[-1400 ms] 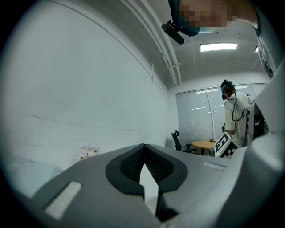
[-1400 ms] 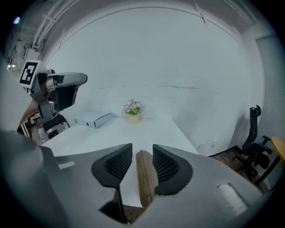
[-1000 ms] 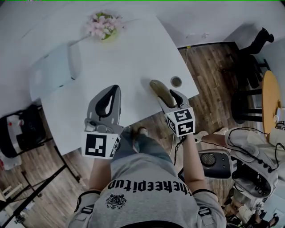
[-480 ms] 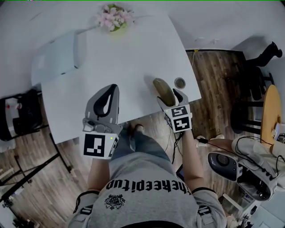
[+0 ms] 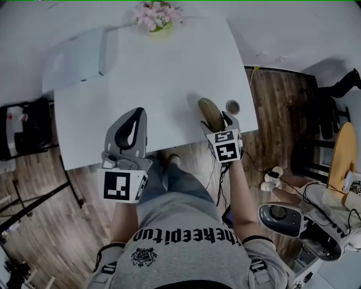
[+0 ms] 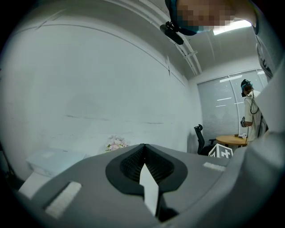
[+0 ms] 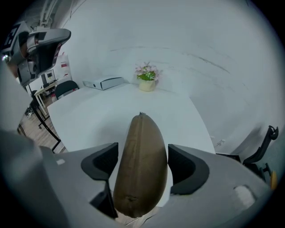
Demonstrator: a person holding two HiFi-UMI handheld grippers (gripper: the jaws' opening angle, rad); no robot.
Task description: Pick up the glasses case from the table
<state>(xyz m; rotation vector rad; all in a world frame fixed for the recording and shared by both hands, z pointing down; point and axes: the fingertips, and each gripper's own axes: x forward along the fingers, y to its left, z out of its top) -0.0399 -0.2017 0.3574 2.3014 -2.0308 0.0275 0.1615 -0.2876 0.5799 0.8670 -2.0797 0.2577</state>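
The brown oblong glasses case (image 5: 210,111) lies near the front right corner of the white table (image 5: 158,73). My right gripper (image 5: 219,122) tilts down over the case's near end. In the right gripper view the case (image 7: 141,164) lies lengthwise between the two pads (image 7: 103,162), with a gap on each side; the jaws are opening and do not press on it. My left gripper (image 5: 137,113) hovers level over the table's front edge, left of the case. Its jaws meet at the tip (image 6: 143,146) with nothing between them.
A small round cup (image 5: 232,106) stands just right of the case near the table edge. A pot of pink flowers (image 5: 158,16) and a white box (image 5: 79,56) sit at the far side. A black chair (image 5: 22,130) stands left, a round wooden table (image 5: 345,152) right.
My right gripper has sunk toward the table and its jaws have spread around the near end of the case. The left gripper has shifted slightly over the front edge.
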